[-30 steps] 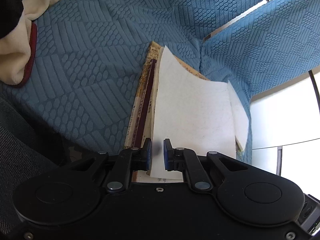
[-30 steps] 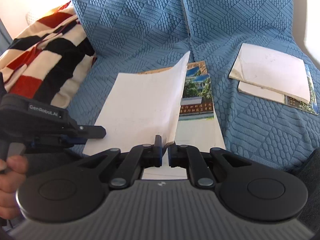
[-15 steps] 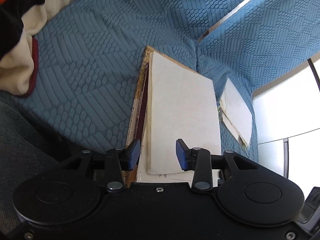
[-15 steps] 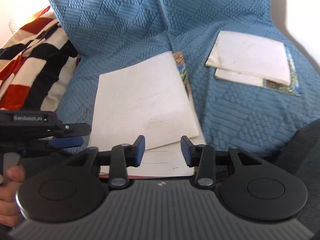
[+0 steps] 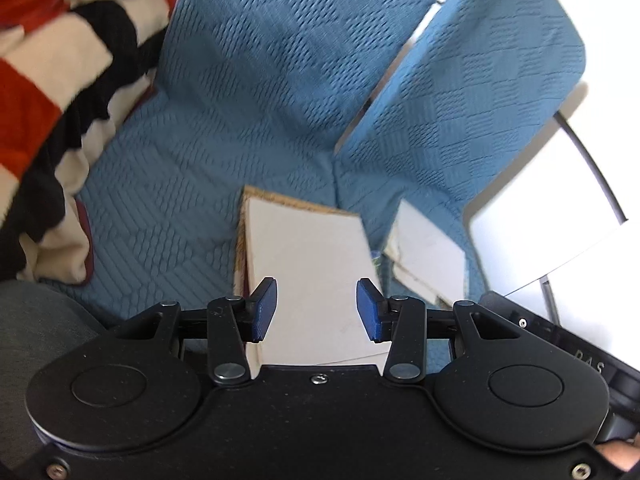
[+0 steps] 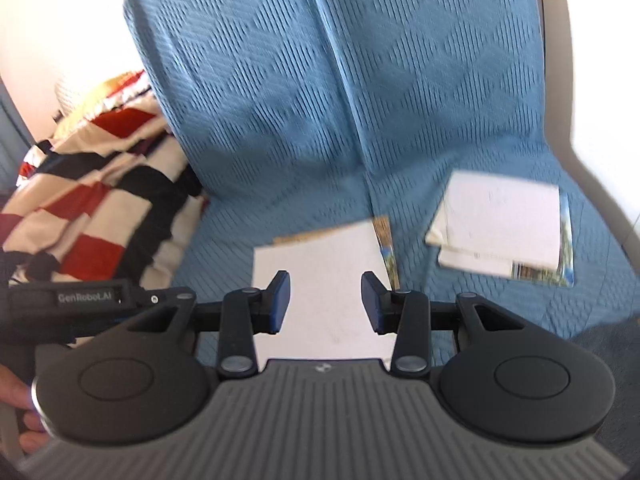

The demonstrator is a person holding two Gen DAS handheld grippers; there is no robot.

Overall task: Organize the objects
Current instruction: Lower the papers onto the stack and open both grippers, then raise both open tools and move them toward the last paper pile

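A stack of white-backed booklets (image 5: 308,264) lies flat on the blue quilted sofa seat (image 5: 168,208), with a brown cover edge showing at its far side. In the right wrist view the same stack (image 6: 324,276) sits just beyond my fingers. A second, smaller stack (image 6: 504,220) with a colourful picture edge lies to the right, and the left wrist view shows that second stack (image 5: 432,256) too. My left gripper (image 5: 316,308) hovers above the near stack, its jaws opening with nothing between them. My right gripper (image 6: 324,304) is open above the same stack and holds nothing.
A red, black and cream striped blanket (image 6: 92,208) is heaped on the sofa's left side. The blue backrest (image 6: 340,80) rises behind the stacks. A bright white surface (image 5: 560,220) borders the sofa on the right. A hand (image 6: 16,396) grips the left tool's housing (image 6: 88,298).
Both grippers were shut on a lifted white sheet, then let it go; it now lies flat on the stack. Both have risen and drawn back from the seat.
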